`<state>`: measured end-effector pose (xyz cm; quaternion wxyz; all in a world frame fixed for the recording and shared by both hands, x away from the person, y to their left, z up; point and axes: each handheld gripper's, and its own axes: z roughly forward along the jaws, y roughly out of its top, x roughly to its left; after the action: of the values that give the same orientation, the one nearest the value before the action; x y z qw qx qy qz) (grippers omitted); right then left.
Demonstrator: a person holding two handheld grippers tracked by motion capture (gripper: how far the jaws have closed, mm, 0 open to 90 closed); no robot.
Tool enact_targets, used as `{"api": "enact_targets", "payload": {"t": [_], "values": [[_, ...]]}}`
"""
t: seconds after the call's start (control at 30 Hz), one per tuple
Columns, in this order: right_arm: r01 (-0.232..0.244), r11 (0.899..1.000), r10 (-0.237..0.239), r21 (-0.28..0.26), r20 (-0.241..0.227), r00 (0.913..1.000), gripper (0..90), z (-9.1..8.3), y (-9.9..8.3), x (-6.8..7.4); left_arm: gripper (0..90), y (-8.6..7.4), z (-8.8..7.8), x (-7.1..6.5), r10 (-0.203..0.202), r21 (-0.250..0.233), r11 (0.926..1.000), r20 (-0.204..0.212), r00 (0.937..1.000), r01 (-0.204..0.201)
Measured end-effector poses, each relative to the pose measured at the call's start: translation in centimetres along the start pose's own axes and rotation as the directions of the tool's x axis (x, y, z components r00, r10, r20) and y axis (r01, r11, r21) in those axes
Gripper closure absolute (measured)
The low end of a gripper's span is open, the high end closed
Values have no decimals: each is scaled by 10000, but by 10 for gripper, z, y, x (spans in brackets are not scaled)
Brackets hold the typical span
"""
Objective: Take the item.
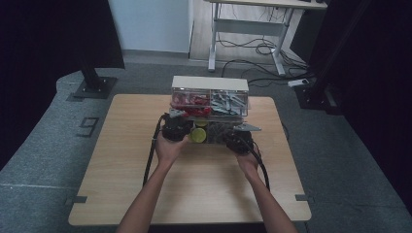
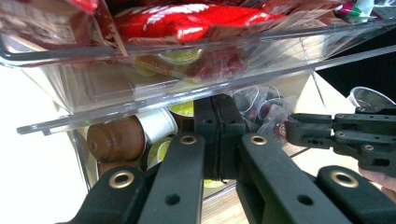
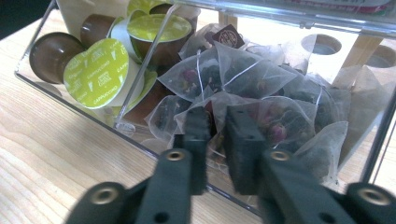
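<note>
My right gripper pinches a tea bag in the open drawer; my left gripper is clenched empty. The thin mesh could tear or slip if I pull fast.

This looks like a lab or test room, not a home. A small wooden table stands by itself on a grey carpet. Little metal pieces hold its edges to the floor. A number is marked on the carpet beside it. Dark curtains hang on both sides, and a black stand with a flat foot is at the left. At the back is a white desk with loose cables and a plug strip lying under it.
</note>
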<state>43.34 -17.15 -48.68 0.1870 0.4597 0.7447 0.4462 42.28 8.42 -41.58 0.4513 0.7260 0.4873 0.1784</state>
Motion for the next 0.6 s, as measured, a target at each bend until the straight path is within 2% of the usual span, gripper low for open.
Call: {"api": "enact_targets", "payload": {"t": [0.1, 0.27, 0.6], "values": [[36, 9998, -37, -185, -54, 10000, 883, -2, 1, 0, 895, 0, 0, 0, 3, -10, 10000, 8, 10000, -3], [83, 9996, -84, -259, -55, 9999, 890, -4, 2, -1, 895, -1, 0, 1, -1, -12, 10000, 8, 10000, 1], [210, 9962, -218, -846, -90, 9997, 892, -20, 7, -1, 894, -1, 0, 0, -20, -12, 10000, -18, 10000, 20]]}}
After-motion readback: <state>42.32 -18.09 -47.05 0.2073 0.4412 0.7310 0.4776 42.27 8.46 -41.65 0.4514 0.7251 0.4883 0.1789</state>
